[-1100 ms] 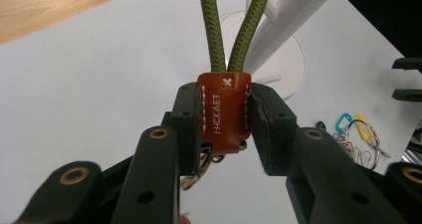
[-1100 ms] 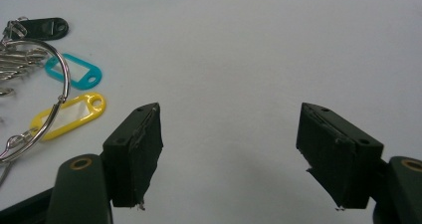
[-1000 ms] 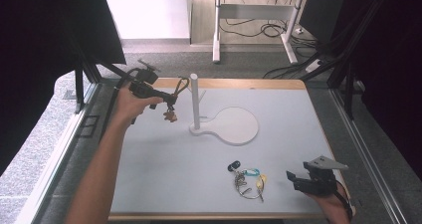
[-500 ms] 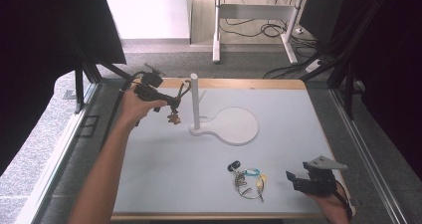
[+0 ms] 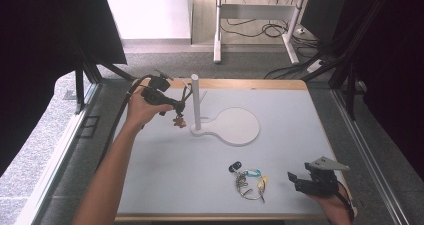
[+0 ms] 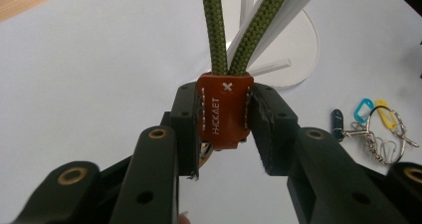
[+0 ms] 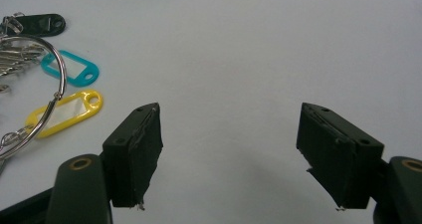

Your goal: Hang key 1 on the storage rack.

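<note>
My left gripper (image 5: 172,105) (image 6: 224,129) is shut on a brown leather tab (image 6: 223,109) of a keychain, held in the air just left of the white post (image 5: 195,102) (image 6: 278,20). Two strands of green cord (image 6: 214,30) (image 5: 186,92) run up from the tab toward the post. A small brown piece (image 5: 178,120) hangs below the gripper. The post rises from a round white base (image 5: 235,127). At the near right of the table my right gripper (image 5: 295,180) (image 7: 229,154) rests open with nothing between its jaws.
A key ring with teal, yellow and dark tags (image 5: 247,180) (image 7: 64,89) (image 6: 378,129) lies on the white tabletop (image 5: 300,115), left of my right gripper. A wooden edge (image 5: 250,84) runs along the far side, with dark frame struts at both sides.
My left hand has shifted a little to the right, bringing the keychain closer to the post. The right hand has kept still.
</note>
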`<state>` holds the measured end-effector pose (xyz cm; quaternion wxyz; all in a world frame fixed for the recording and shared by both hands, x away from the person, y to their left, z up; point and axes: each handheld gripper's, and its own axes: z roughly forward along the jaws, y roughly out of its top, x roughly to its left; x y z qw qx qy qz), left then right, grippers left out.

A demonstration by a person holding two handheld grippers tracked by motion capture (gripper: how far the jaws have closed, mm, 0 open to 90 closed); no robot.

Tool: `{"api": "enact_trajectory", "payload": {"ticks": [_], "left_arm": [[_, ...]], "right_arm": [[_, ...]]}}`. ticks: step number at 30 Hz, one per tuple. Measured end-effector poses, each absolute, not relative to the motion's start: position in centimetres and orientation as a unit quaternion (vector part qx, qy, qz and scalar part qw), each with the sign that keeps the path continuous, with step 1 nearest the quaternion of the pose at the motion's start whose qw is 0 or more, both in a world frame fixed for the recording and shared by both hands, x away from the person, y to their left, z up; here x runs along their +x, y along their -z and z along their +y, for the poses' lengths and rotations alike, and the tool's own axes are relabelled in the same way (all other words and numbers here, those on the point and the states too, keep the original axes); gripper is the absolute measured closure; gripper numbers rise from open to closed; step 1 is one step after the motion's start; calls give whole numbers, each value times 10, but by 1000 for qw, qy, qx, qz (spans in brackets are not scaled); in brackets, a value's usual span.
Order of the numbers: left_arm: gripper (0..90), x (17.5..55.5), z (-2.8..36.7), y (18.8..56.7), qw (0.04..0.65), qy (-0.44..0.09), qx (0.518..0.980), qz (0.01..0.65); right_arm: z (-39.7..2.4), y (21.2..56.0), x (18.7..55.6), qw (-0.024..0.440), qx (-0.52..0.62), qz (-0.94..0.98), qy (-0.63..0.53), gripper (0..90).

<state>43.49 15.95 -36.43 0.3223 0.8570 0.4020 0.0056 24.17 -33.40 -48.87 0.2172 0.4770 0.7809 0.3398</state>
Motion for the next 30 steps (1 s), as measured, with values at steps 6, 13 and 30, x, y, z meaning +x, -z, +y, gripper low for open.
{"api": "enact_trajectory", "payload": {"ticks": [6, 13, 30], "left_arm": [[604, 431, 156, 366, 303, -26, 863, 404], [539, 417, 161, 363, 312, -44, 862, 396], [448, 351, 179, 393, 349, -72, 857, 371]], "right_arm": [[-334, 488, 241, 218, 477, 780, -340, 259], [-334, 488, 241, 218, 478, 780, -340, 260], [-330, 487, 241, 199, 478, 779, -355, 259]]}}
